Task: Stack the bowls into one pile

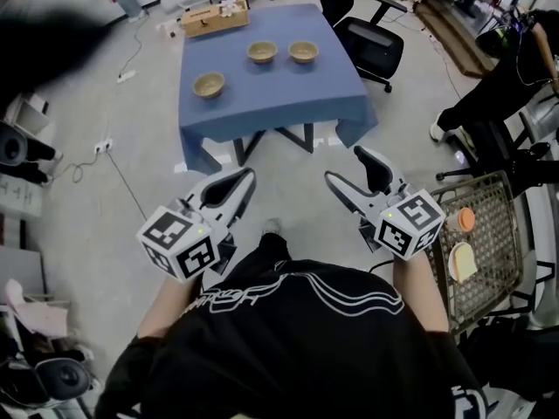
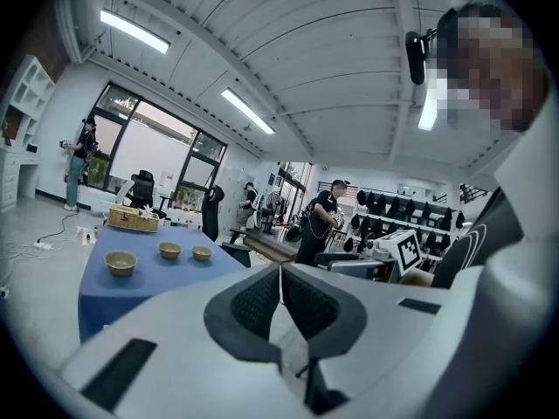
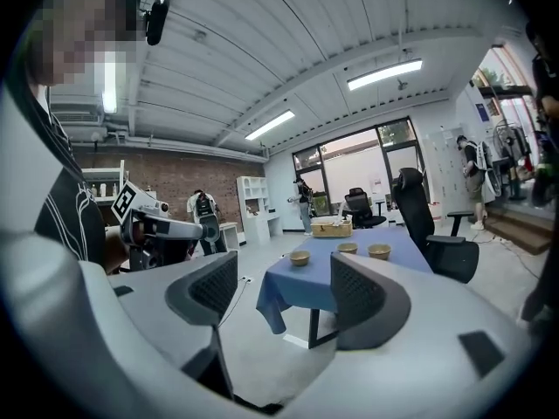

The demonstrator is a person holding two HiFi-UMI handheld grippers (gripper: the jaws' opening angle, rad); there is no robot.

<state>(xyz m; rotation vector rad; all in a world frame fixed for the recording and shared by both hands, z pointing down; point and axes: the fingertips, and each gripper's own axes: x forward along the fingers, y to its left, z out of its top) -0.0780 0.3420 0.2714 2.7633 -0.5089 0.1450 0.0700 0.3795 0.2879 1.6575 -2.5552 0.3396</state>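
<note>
We are standing well back from the desk (image 1: 271, 103), not yet within reach of it. Three bowls are sitting apart on it: one bowl (image 1: 209, 84) near the desk's left edge, a second bowl (image 1: 261, 52) and a third bowl (image 1: 303, 52) side by side toward its far end. Nothing is stacked yet. The left hand-held gripper (image 1: 243, 182) is showing its jaws pressed together and empty. The right hand-held gripper (image 1: 344, 163) is gaping wide, holding nothing. We judge that all the stacking is still waiting.

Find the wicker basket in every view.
Head view: wicker basket at top, left of centre, on the blue table's far edge.
Left gripper view: wicker basket at left, mid-height, at the table's far end.
Right gripper view: near centre, beyond the three bowls.
Shared landmark: the blue table.
</note>
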